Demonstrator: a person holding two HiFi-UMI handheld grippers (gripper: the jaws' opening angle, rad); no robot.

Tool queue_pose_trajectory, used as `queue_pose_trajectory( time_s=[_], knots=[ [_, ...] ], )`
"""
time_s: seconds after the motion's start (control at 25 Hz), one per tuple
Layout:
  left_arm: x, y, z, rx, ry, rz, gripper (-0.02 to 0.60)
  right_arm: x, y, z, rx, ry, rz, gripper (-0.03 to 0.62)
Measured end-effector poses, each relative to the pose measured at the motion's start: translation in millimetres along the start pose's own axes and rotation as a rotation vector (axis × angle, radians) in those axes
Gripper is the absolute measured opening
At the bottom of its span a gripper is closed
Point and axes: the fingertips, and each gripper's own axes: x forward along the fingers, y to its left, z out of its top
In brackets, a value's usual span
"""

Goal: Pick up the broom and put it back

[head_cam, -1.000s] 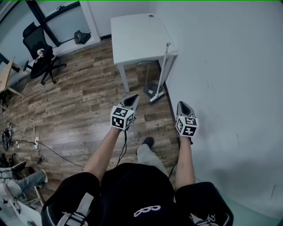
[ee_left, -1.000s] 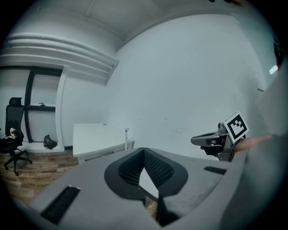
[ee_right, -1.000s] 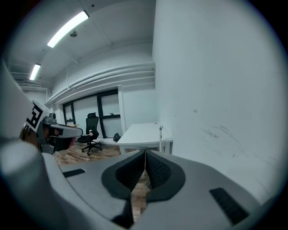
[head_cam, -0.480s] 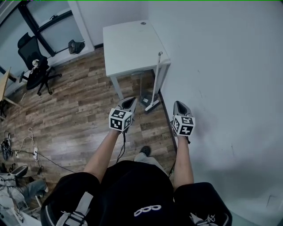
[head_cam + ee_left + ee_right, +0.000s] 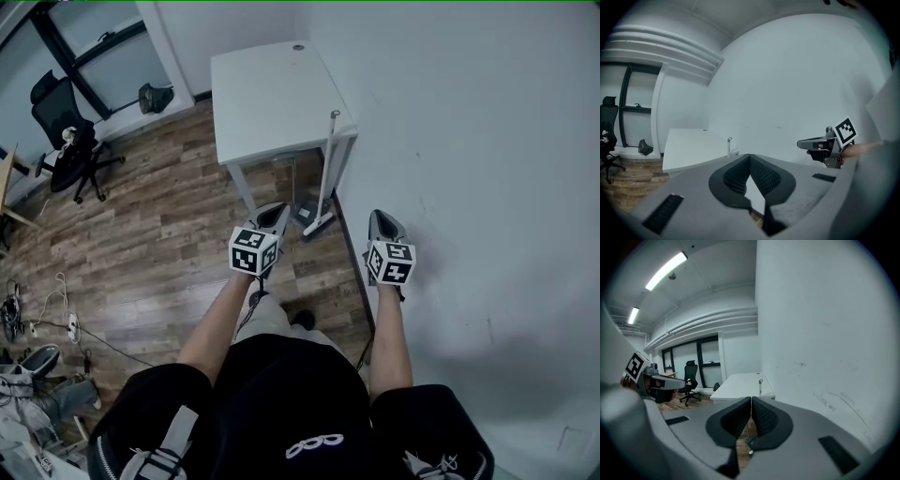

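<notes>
**A:** What did the head view show?

**B:** A person in dark clothes stood on a floor (image 5: 159, 234) of brown, grainy wood planks, with a gripper in each hand. The left gripper (image 5: 273, 216) and the right gripper (image 5: 381, 223) pointed ahead. Each carried a cube with black-and-white square markers. The broom (image 5: 325, 173) leaned nearly upright against the near right corner of a white, flat-topped table (image 5: 272, 94), close to the smooth pale wall (image 5: 469, 141). Its thin light handle ran down to a flat head on the floor, ahead of both grippers and apart from them.

**A:** Was anything near it?

**B:** What looked like a grey dustpan (image 5: 305, 214) lay just beside the head, under the table. A black swivel chair (image 5: 66, 131) stood well apart at the left.

**A:** And the left gripper view?

**B:** Its two grey jaws, lined with black ribbed pads, met at the tips with nothing between them. Beyond them lay the table top and the handle's rounded end. The right gripper showed at the right edge.

**A:** And the right gripper view?

**B:** Much the same. The ribbed black pads were pressed together and held nothing. Over them the white table and the slim upright handle stood beside the wall. Long strip lights (image 5: 665, 270) ran across the ceiling.
</notes>
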Motion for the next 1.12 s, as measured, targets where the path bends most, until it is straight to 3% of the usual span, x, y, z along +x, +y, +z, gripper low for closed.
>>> queue_pose_trajectory(
  time_s=[0.44, 1.12],
  knots=[
    [34, 40, 22, 0.02, -0.024, -0.009, 0.02, 43, -6, 17, 0.084, -0.018, -0.017, 0.026],
    [160, 125, 56, 0.024, 0.02, -0.089, 0.02, 199, -23, 43, 0.079, 0.051, -0.045, 0.026]
  ],
)
